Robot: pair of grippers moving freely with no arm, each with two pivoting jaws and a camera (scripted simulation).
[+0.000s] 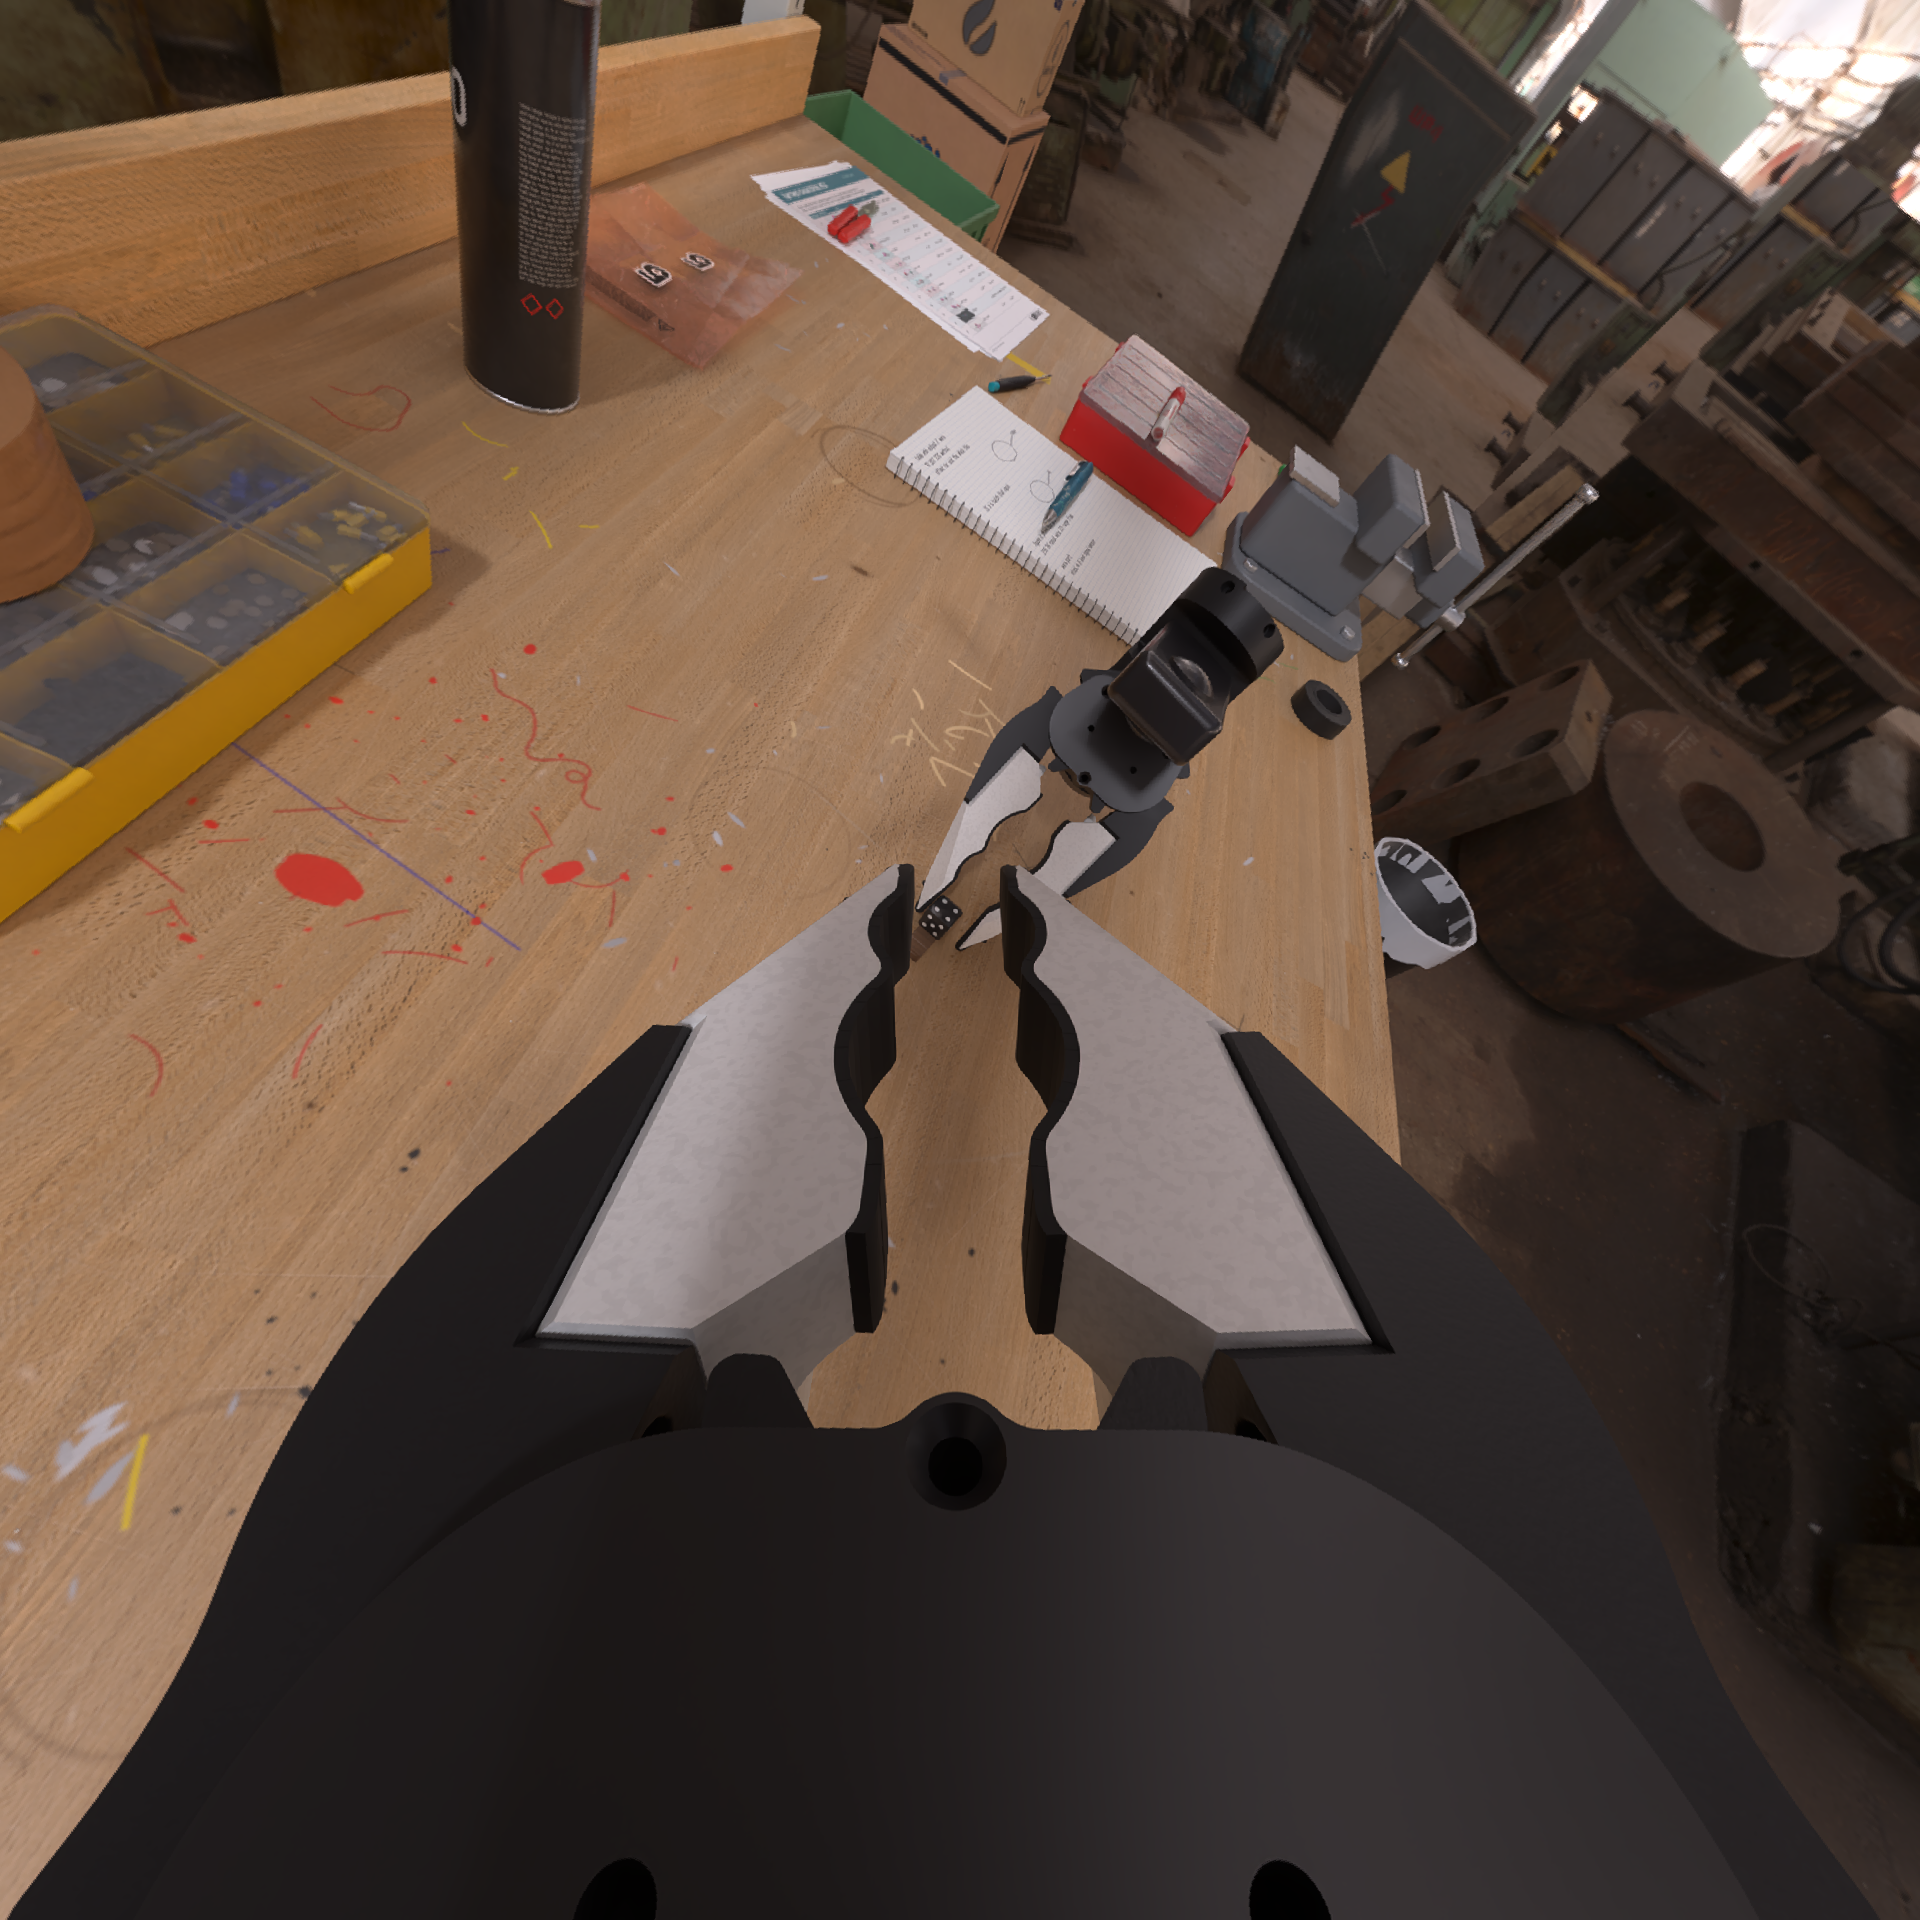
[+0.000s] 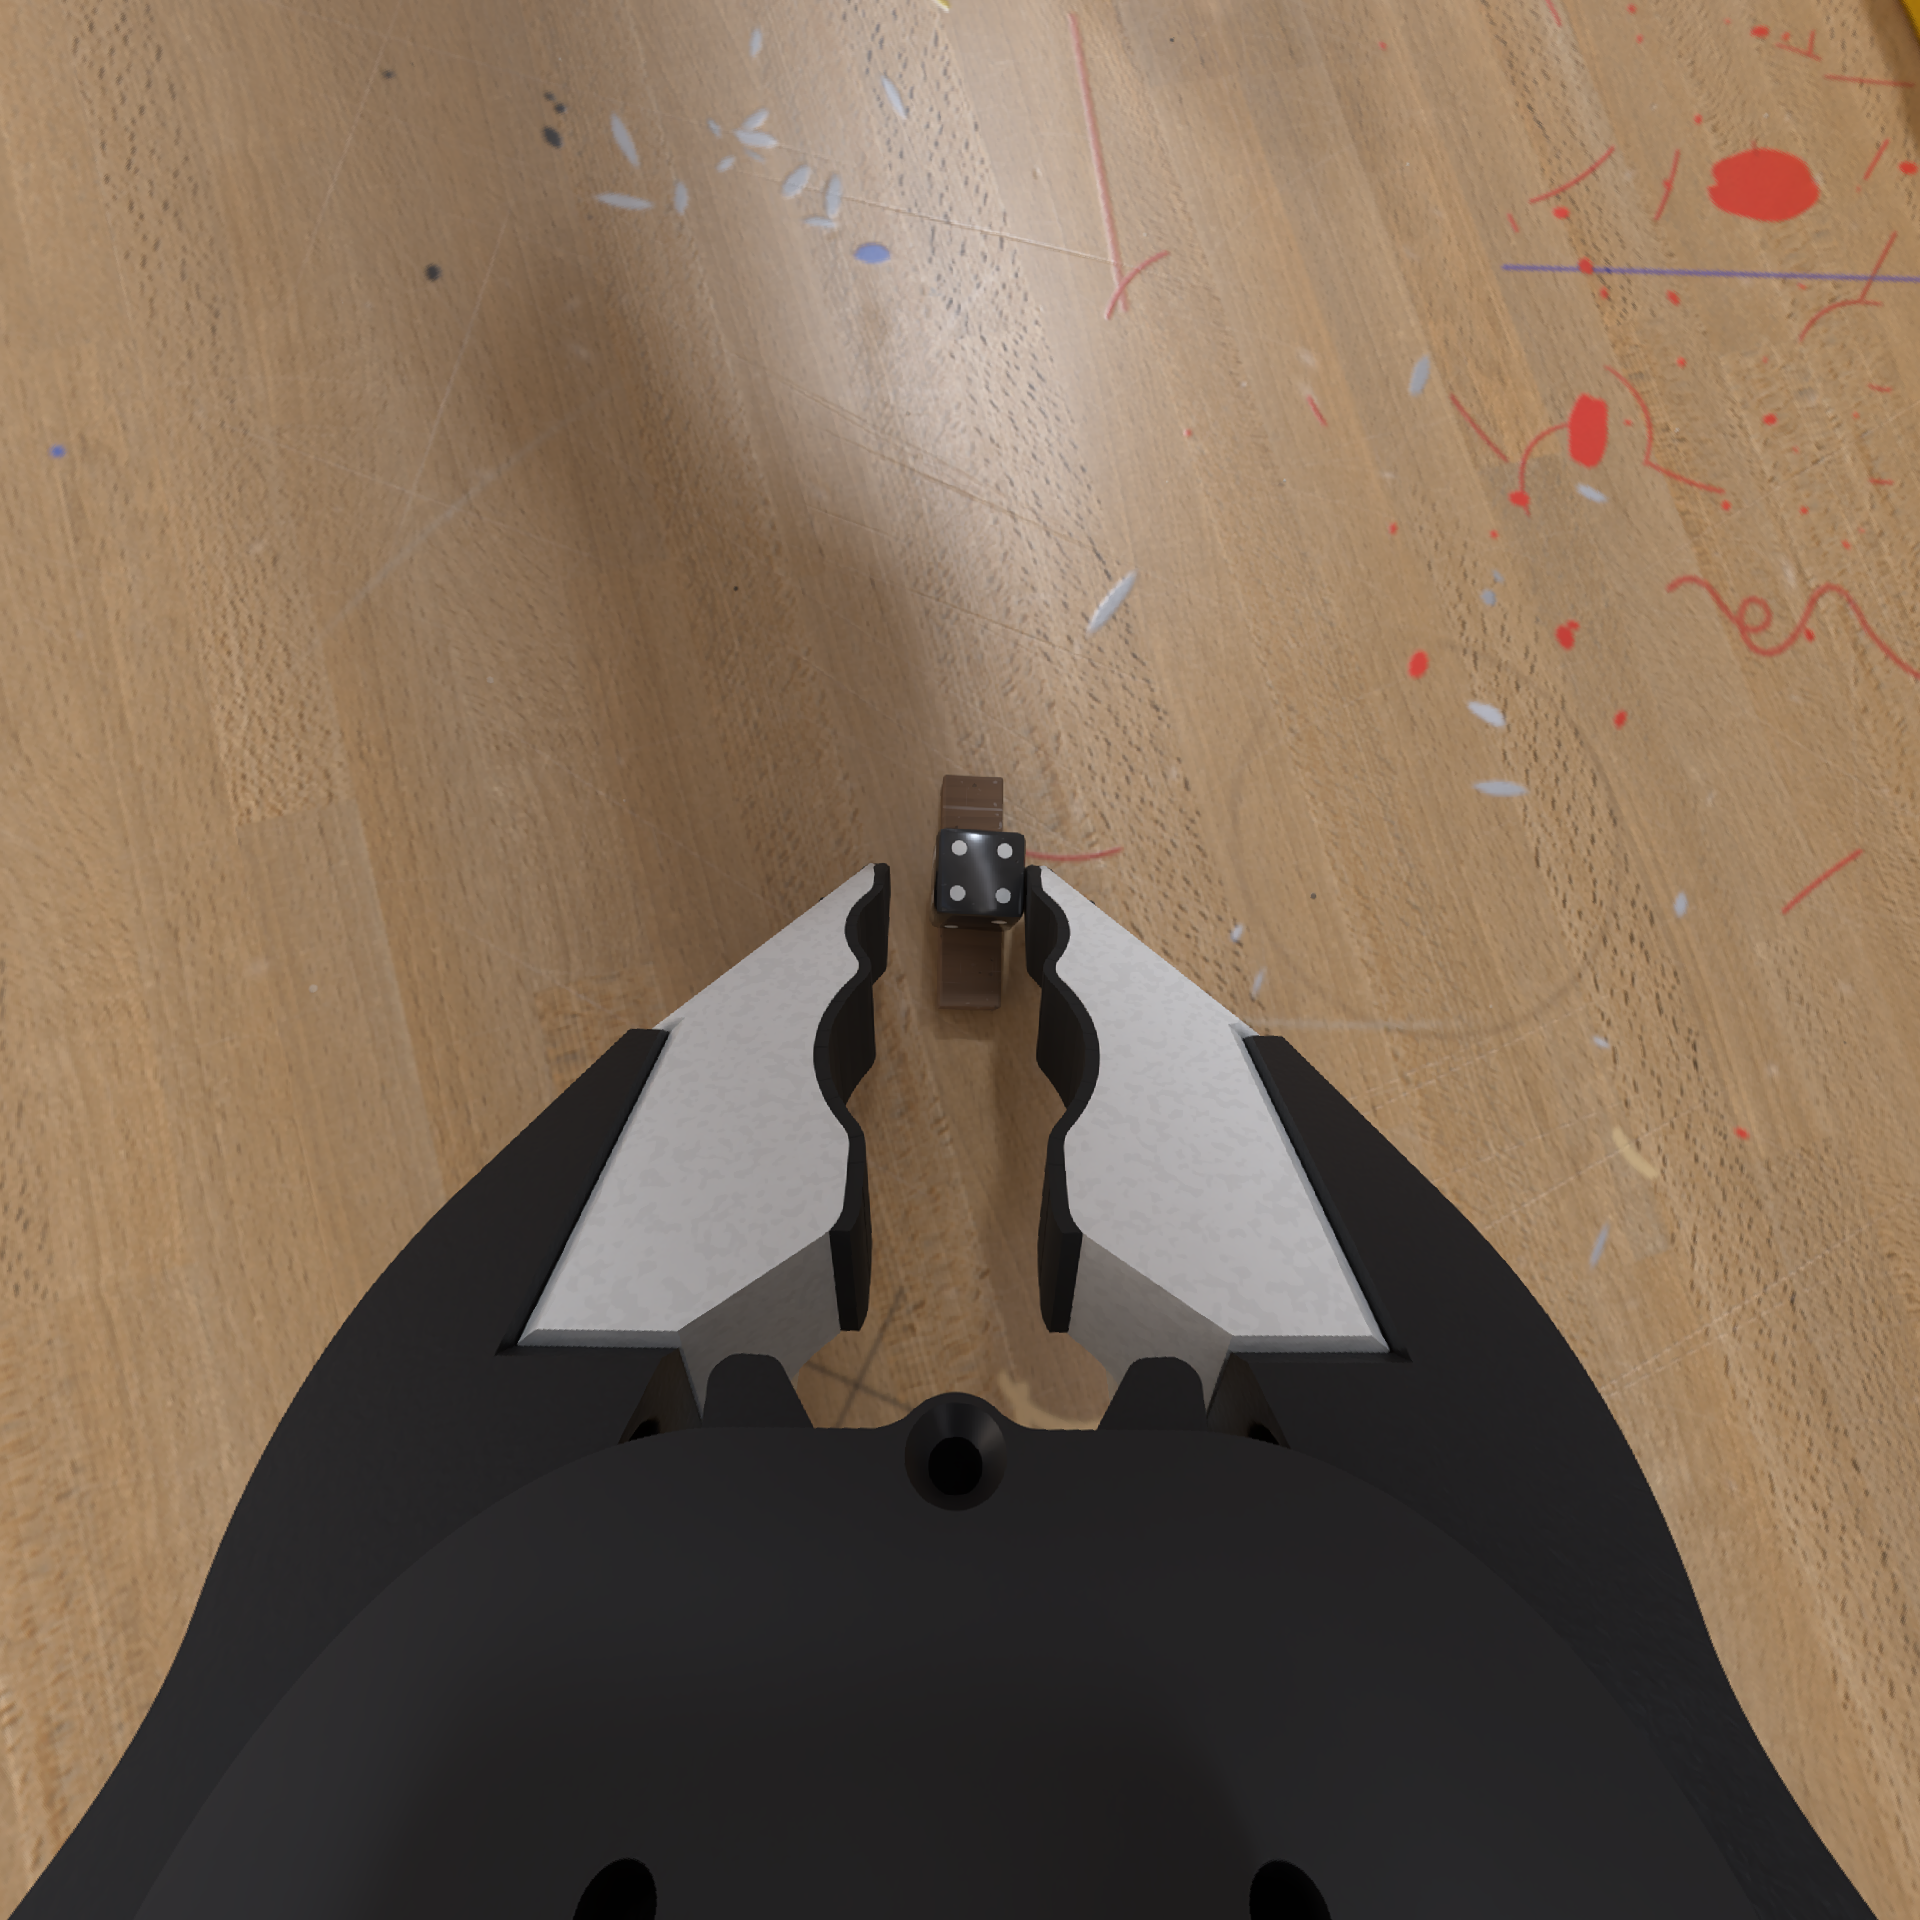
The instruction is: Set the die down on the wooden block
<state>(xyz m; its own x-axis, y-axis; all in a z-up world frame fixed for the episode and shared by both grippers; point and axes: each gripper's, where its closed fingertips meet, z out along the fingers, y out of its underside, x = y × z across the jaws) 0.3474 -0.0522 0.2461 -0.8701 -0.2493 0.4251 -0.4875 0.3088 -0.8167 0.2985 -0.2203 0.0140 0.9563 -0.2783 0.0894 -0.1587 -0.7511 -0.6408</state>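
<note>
A black die [image 2: 979, 878] with white pips sits on a small brown wooden block [image 2: 969, 971] on the workbench. My right gripper [image 2: 958, 875] is open, with its tips on either side of the die. Its right fingertip [image 2: 1039, 894] is at the die's side, and there is a gap on the left. In the left wrist view the right gripper [image 1: 950, 923] points down at the die [image 1: 940, 918]. My left gripper [image 1: 958, 883] is open and empty, with its tips just short of the die. The block is mostly hidden in that view.
A yellow organiser box [image 1: 208, 665] stands at the left and a black can [image 1: 525, 208] behind it. A notebook [image 1: 1039, 509], a red box [image 1: 1153, 436] and a grey vise [image 1: 1340, 551] stand at the right rear. The bench edge [image 1: 1377, 987] is close on the right.
</note>
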